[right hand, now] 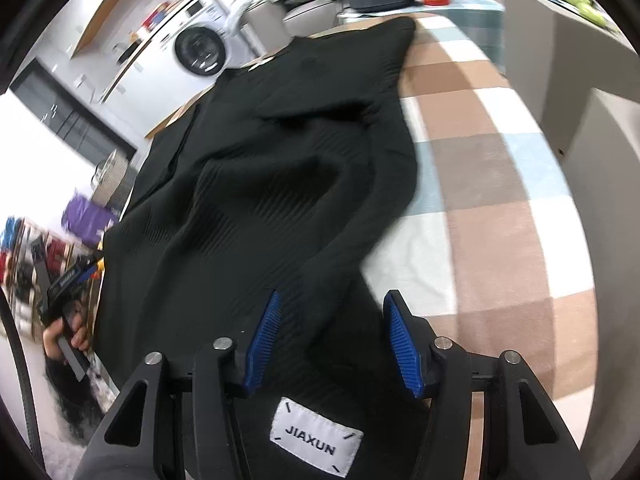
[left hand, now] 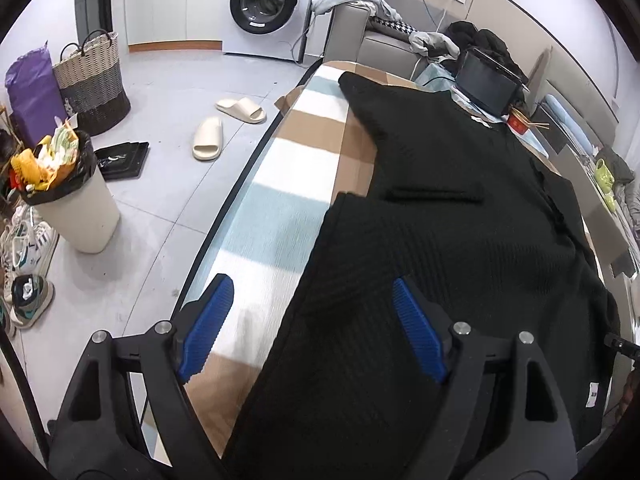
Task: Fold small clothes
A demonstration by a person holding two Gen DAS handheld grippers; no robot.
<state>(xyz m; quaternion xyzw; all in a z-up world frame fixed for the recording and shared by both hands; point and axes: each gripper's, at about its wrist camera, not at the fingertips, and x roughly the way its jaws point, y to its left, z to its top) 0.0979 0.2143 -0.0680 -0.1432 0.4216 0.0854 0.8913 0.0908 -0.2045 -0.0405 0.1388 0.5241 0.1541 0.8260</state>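
A black ribbed knit garment (left hand: 460, 240) lies spread on the checked tablecloth (left hand: 280, 220), with one sleeve reaching toward the far end. My left gripper (left hand: 312, 282) hovers open over its near left edge. The right pad is above the knit and the left pad above bare cloth. In the right wrist view the same garment (right hand: 260, 180) is rumpled, and a white "JIAXUN" label (right hand: 316, 446) shows near the camera. My right gripper (right hand: 333, 296) is open just above the fabric, its pads apart and not pressing on it. The left gripper (right hand: 68, 280) and the hand holding it appear at that view's left edge.
The table's edge runs along the left, with floor beyond it. On the floor stand a full bin (left hand: 76, 208), a woven basket (left hand: 94, 80), slippers (left hand: 208, 138) and shoes (left hand: 28, 248). A washing machine (left hand: 266, 4) stands at the back. A black box (left hand: 486, 82) and a red bowl (left hand: 520, 122) sit at the table's far end.
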